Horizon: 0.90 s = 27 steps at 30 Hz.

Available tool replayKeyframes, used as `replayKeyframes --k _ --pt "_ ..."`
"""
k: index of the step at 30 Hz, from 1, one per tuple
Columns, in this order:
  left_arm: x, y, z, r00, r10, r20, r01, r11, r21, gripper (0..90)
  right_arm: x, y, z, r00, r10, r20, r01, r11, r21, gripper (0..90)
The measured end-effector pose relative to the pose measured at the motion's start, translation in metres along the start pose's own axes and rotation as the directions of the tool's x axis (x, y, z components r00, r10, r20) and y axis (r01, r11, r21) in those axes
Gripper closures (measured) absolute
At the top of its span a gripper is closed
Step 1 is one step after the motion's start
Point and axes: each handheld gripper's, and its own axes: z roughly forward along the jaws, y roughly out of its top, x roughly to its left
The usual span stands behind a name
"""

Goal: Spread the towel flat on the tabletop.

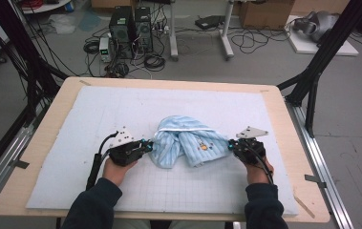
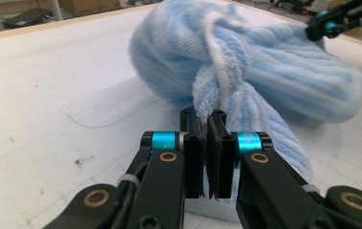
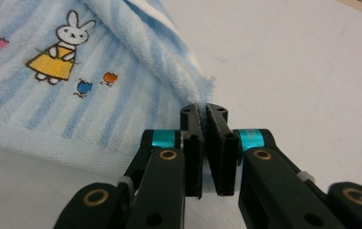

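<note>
Both tongs are clamping the same crumpled pale-blue striped terry towel (image 1: 184, 143): the left gripper (image 1: 146, 143) is pinching a twisted white-edged fold at the towel's left end, and the right gripper (image 1: 231, 144) is biting a frayed corner at its right end, jaws pressed together on cloth in each gripper view. Bunched in a low mound, the towel is lying with its long axis running left to right, parallel to the near edge of the table, roughly midway across and a little nearer that edge than the far one. An embroidered rabbit in a yellow dress (image 3: 63, 50) is facing up near the right end. Underneath is lying a white gridded mat (image 1: 121, 105) covering most of the light wooden table (image 1: 54, 109); nothing else is resting on it around the towel. Both dark-sleeved forearms are coming in from the near edge, hands level, grippers pointing inward toward each other.
</note>
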Motion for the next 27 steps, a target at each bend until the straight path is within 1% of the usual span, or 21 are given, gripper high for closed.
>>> replayKeyframes --k 4,5,6,7,8,9,10,12,13,14,15,16,17,18,19,21,22,23,24,26,27 --pt "0.001 -0.001 0.004 0.9998 -0.015 -0.014 0.015 0.9998 -0.015 85.3 -0.009 -0.01 -0.006 0.9995 0.012 0.03 -0.013 1.0 0.022 85.2" --pt "0.001 -0.002 0.005 0.9994 -0.023 -0.024 0.023 0.9996 -0.018 82.7 -0.009 -0.012 -0.007 0.9994 0.007 0.033 -0.008 1.0 0.027 85.1" --pt "0.001 -0.002 0.006 0.9982 -0.047 -0.039 0.046 0.9986 -0.026 64.6 -0.009 -0.013 -0.008 0.9992 0.007 0.039 -0.009 0.999 0.037 83.9" --pt "0.002 -0.001 0.007 0.9969 -0.064 -0.047 0.062 0.9976 -0.03 64.6 -0.009 -0.013 -0.008 0.9992 0.007 0.039 -0.009 0.999 0.037 83.9" --pt "0.002 -0.001 0.006 0.9951 -0.081 -0.055 0.079 0.9962 -0.035 51.6 -0.009 -0.012 -0.009 0.9992 0.005 0.039 -0.006 1.0 0.029 72.1" --pt "0.003 -0.001 0.006 0.995 -0.079 -0.06 0.077 0.9963 -0.038 51.6 -0.009 -0.012 -0.009 0.9992 0.005 0.039 -0.006 1.0 0.029 72.1" --pt "0.003 -0.001 0.005 0.9953 -0.071 -0.066 0.069 0.9967 -0.044 49.6 -0.008 -0.01 -0.01 0.9993 0.016 0.035 -0.016 1.0 0.02 65.1" --pt "0.003 0.0 0.001 0.9949 -0.071 -0.071 0.067 0.9959 -0.061 46.6 -0.003 -0.004 -0.013 0.9997 0.022 -0.013 -0.023 0.999 -0.027 57.2" --pt "0.004 0.0 0.0 0.995 -0.071 -0.07 0.066 0.9956 -0.067 45.6 0.003 0.003 -0.014 0.999 0.007 -0.044 -0.01 0.998 -0.056 52.4" --pt "0.004 0.0 -0.001 0.995 -0.069 -0.072 0.065 0.9955 -0.069 44.6 0.009 0.009 -0.013 0.997 -0.007 -0.077 0.001 0.997 -0.074 49.8" --pt "0.003 0.0 -0.002 0.9949 -0.072 -0.071 0.067 0.9953 -0.071 44.0 0.015 0.015 -0.012 0.9932 -0.032 -0.112 0.022 0.995 -0.094 47.3" --pt "0.003 -0.001 -0.003 0.9954 -0.068 -0.068 0.063 0.9956 -0.07 43.9 0.021 0.02 -0.011 0.9896 -0.053 -0.134 0.038 0.994 -0.107 44.0" --pt "0.003 -0.001 -0.004 0.9954 -0.068 -0.068 0.063 0.9955 -0.07 43.7 0.032 0.028 -0.007 0.9826 -0.087 -0.164 0.068 0.991 -0.119 40.3" --pt "0.003 -0.002 -0.005 0.9954 -0.066 -0.069 0.061 0.9955 -0.072 43.3 0.04 0.034 -0.003 0.975 -0.105 -0.196 0.082 0.989 -0.123 37.6" --pt "0.003 -0.003 -0.006 0.9952 -0.069 -0.069 0.064 0.9952 -0.075 43.2 0.049 0.039 0.002 0.9654 -0.12 -0.231 0.093 0.988 -0.124 36.7" --pt "0.003 -0.004 -0.007 0.9954 -0.07 -0.066 0.065 0.995 -0.075 43.2 0.067 0.046 0.015 0.9496 -0.147 -0.277 0.119 0.986 -0.115 36.2" --pt "0.003 -0.004 -0.008 0.9955 -0.073 -0.062 0.068 0.995 -0.073 43.3 0.075 0.048 0.023 0.9458 -0.161 -0.282 0.14 0.986 -0.093 36.7" --pt "0.003 -0.004 -0.009 0.9954 -0.074 -0.06 0.07 0.9949 -0.073 43.3 0.082 0.048 0.03 0.9438 -0.167 -0.285 0.154 0.986 -0.067 38.4" --pt "0.003 -0.005 -0.009 0.9957 -0.076 -0.053 0.072 0.9949 -0.07 43.7 0.086 0.047 0.036 0.9454 -0.173 -0.276 0.168 0.985 -0.04 41.1" --pt "0.002 -0.005 -0.011 0.9961 -0.077 -0.044 0.074 0.9952 -0.065 44.4 0.089 0.044 0.045 0.9537 -0.162 -0.254 0.169 0.986 0.007 51.0" --pt "0.001 -0.006 -0.011 0.9966 -0.073 -0.039 0.071 0.9954 -0.064 44.5 0.089 0.043 0.048 0.9564 -0.166 -0.241 0.177 0.984 0.027 56.1"
